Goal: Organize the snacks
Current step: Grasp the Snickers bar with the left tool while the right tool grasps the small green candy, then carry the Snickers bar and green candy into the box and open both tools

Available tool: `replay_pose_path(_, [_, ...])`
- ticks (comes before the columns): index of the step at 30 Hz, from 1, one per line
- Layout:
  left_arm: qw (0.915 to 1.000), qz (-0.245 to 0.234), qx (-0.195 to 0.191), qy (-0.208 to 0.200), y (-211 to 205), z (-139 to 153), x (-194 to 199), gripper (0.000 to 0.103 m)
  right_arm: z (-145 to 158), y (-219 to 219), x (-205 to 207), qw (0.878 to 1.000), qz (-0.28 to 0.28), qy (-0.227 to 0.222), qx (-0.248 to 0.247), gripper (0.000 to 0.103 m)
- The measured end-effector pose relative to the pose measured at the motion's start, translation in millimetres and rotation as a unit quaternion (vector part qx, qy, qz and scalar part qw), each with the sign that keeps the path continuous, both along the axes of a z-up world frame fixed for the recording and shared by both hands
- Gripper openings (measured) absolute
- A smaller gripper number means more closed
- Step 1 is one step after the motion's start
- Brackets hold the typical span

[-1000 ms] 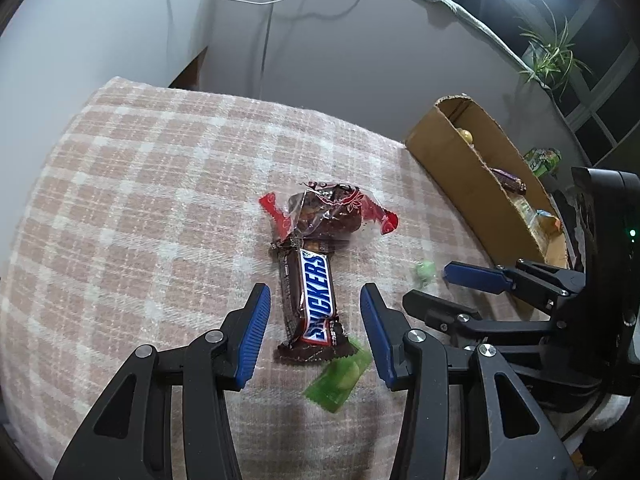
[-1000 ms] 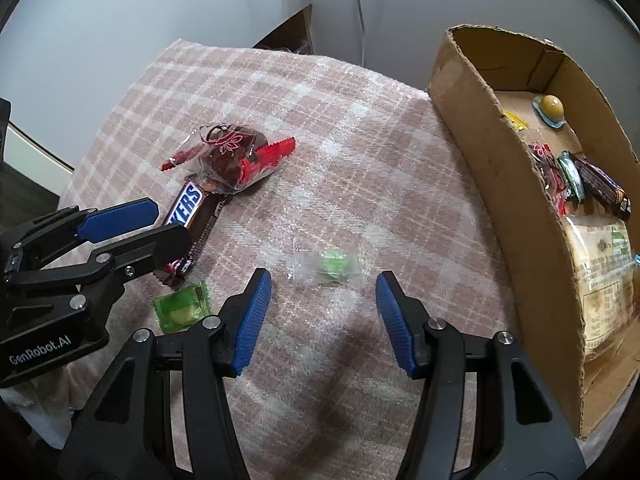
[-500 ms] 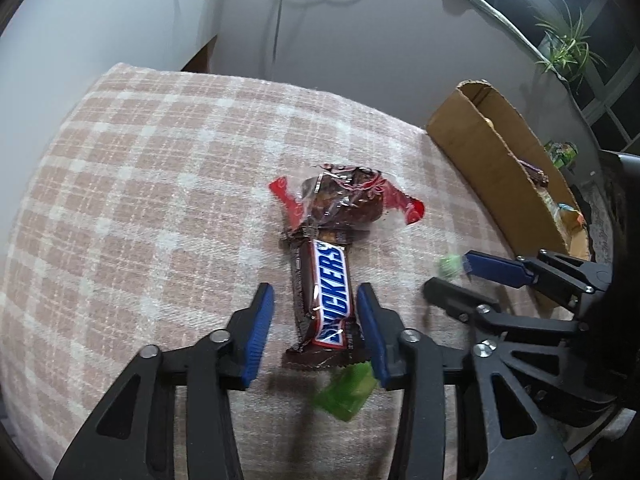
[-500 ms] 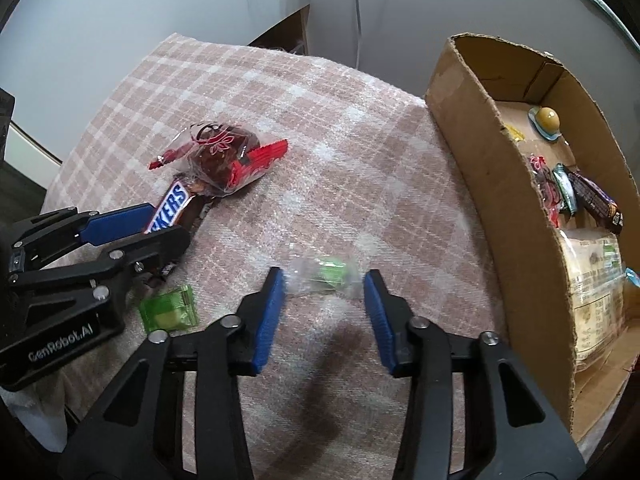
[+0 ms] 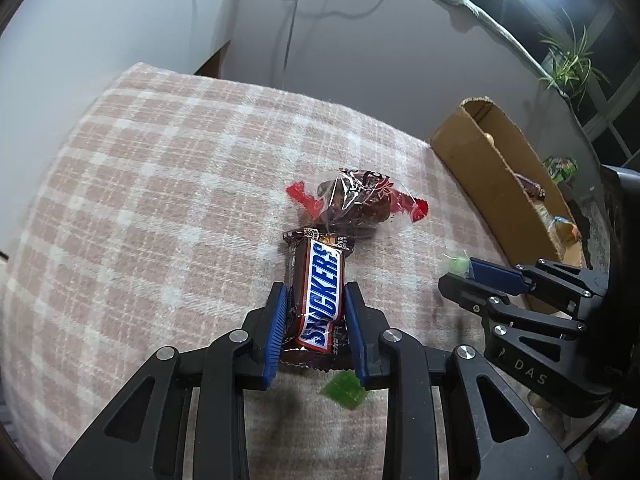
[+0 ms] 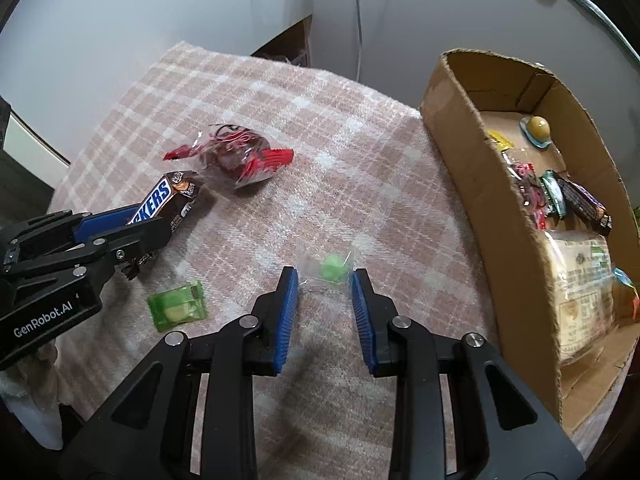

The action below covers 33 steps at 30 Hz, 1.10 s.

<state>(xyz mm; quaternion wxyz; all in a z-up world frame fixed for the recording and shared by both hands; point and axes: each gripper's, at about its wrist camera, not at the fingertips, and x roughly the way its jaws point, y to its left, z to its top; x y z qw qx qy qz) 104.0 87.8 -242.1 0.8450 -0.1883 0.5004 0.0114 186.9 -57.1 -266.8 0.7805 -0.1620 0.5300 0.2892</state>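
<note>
The Snickers bar [image 5: 320, 292], lying on the checked tabletop [image 5: 160, 208], is clamped by the left gripper [image 5: 316, 300], its jaws just closing. The green candy [image 6: 334, 267] is flanked by the right gripper [image 6: 325, 280], narrowly parted; contact cannot be told.

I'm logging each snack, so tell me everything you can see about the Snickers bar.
The brown plastic-wrapped Snickers bar with its blue logo on a white band lies flat and sealed on the pink checked cloth. The left claw, which has just been closing, grips its near half by the long sides. Its far end almost meets a clear red-ended snack packet.
</note>
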Motion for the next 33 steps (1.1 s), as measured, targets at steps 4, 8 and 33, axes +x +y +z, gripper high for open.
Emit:
replay_pose_path(4, [0.9999, 0.001, -0.006, -0.013, 1, 12, -6, 0.027, 16, -10, -5, 1.000, -0.003, -0.002, 0.018, 0.029])
replay_pose_path(8, [0.9996, -0.004, -0.006, -0.028, -4, 29, -11, 0.027, 34, -17, -7, 0.999, -0.006, -0.010, 0.035, 0.029])
replay_pose_path(33, [0.9897, -0.089, -0.005, -0.111, -69, 102, 39, 0.027, 97, -110, 32, 0.990, -0.104, -0.055, 0.078, 0.029])
